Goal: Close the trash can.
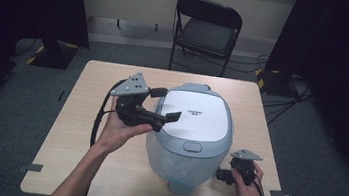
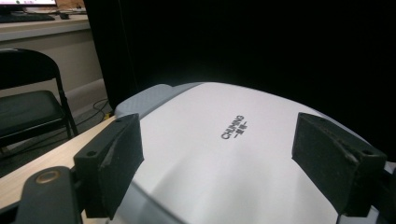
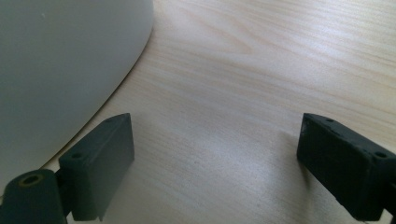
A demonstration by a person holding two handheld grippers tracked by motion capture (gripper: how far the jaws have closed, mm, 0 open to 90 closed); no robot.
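Wooden table point(image 1: 69, 155), pale grain, set on grey carpet; a black folding chair point(image 1: 206, 29) stands beyond its far edge.

Rice cooker point(image 1: 193, 130) sits mid-table, slightly right of centre. Large, rounded body, pale translucent-looking lower shell, grey rim, glossy white lid panel with small printed lettering point(image 2: 232, 127). A grey latch button point(image 1: 192, 146) sits at the lid's near edge; a hinge hump at the far edge.

Left gripper point(image 1: 164, 104) is held above the table at the cooker's left flank, jaws spread wide, one forward of the lid's far-left corner, one over its left rim. Nothing between them; from the left gripper view they straddle the lid's smooth dome without clearly touching.

Right gripper point(image 1: 223, 174) lies low near the cooker's near-right base, jaws also wide apart and empty; bare tabletop between them, cooker wall point(image 3: 60, 70) just beside.

Handling judgement: probably heavy, rigid, awkwardly bulky. The lid is slick and curved, so pads would likely slide. Best purchase seems the latch button for pressing, or the rim lip; the body is too broad for one gripper.
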